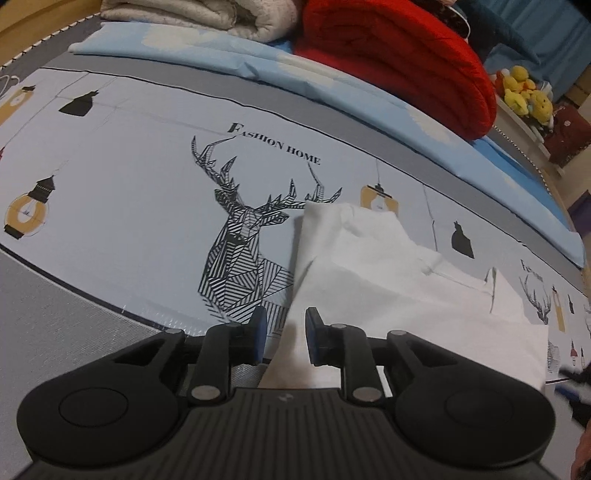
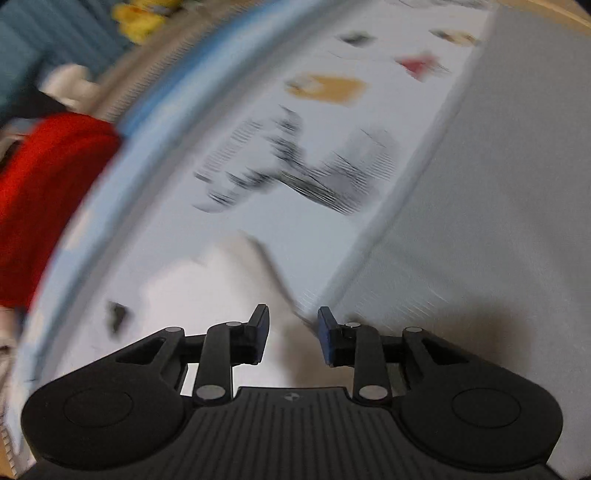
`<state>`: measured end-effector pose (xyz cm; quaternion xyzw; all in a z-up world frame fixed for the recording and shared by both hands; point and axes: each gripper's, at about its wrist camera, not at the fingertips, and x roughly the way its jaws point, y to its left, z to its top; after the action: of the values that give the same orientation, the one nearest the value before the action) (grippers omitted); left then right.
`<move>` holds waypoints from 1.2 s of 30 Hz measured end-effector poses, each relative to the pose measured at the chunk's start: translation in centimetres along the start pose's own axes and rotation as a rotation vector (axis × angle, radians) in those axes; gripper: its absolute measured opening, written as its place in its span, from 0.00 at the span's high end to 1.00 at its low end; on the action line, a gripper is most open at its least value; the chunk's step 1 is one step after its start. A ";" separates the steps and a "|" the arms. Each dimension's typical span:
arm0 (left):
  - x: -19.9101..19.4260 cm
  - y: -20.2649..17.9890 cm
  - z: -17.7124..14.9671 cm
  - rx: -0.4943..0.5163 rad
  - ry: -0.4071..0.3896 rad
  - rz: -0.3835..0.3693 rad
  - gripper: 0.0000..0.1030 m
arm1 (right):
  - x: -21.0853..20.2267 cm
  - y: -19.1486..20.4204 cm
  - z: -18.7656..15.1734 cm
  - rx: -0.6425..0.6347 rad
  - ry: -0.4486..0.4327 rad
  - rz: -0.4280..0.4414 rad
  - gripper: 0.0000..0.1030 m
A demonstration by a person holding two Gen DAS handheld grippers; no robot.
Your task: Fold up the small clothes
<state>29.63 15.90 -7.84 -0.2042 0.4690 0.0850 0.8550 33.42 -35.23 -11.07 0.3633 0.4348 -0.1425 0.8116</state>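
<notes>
A small white garment (image 1: 388, 273) lies partly folded on the printed bed sheet (image 1: 129, 177), to the right of the deer print. My left gripper (image 1: 284, 339) is open and hovers over the garment's near left edge, nothing between its jaws. In the right wrist view, which is blurred by motion, the white garment (image 2: 221, 291) lies just ahead of my right gripper (image 2: 293, 336), which is open and empty above its edge.
A red folded blanket (image 1: 399, 62), a beige blanket (image 1: 207, 18) and a light blue sheet (image 1: 258, 62) are stacked at the far side of the bed. Yellow plush toys (image 1: 524, 92) sit on a shelf at the right. A grey band (image 2: 480, 221) borders the sheet.
</notes>
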 end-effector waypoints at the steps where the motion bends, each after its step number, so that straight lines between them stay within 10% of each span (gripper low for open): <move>1: 0.1 -0.1 0.0 0.003 0.001 -0.002 0.74 | 0.5 0.5 0.2 -0.024 0.002 0.046 0.69; 13: 3.5 0.2 1.1 0.001 0.014 -0.055 0.36 | 8.1 1.9 2.6 -0.253 0.091 0.094 0.55; 17: 4.9 -0.2 0.9 0.014 0.004 -0.082 0.36 | 8.4 1.6 2.4 -0.274 0.090 0.128 0.57; 21: 6.4 -0.7 1.1 0.010 -0.017 -0.085 0.36 | 8.6 2.2 2.4 -0.321 0.056 0.172 0.87; 24: 7.3 -1.0 0.8 0.022 -0.046 -0.090 0.38 | 8.2 3.0 2.4 -0.372 0.007 0.211 0.91; 26: 7.9 -1.2 0.5 0.043 -0.049 -0.099 0.77 | 7.9 3.6 2.4 -0.398 -0.015 0.245 0.91; 28: 7.7 -1.1 0.8 0.048 -0.068 -0.133 0.90 | 7.5 4.2 2.5 -0.412 -0.037 0.286 0.92; 32: 5.7 -0.8 2.2 0.070 -0.181 -0.089 0.90 | 6.7 5.6 2.9 -0.443 -0.093 0.371 0.92; 36: 5.2 -0.6 2.9 0.098 -0.163 -0.035 0.72 | 6.7 6.1 3.4 -0.408 -0.111 0.233 0.84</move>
<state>34.89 16.41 -10.64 -0.1626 0.3979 0.0634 0.9007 42.73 -32.87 -12.47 0.2314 0.3646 0.0233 0.9017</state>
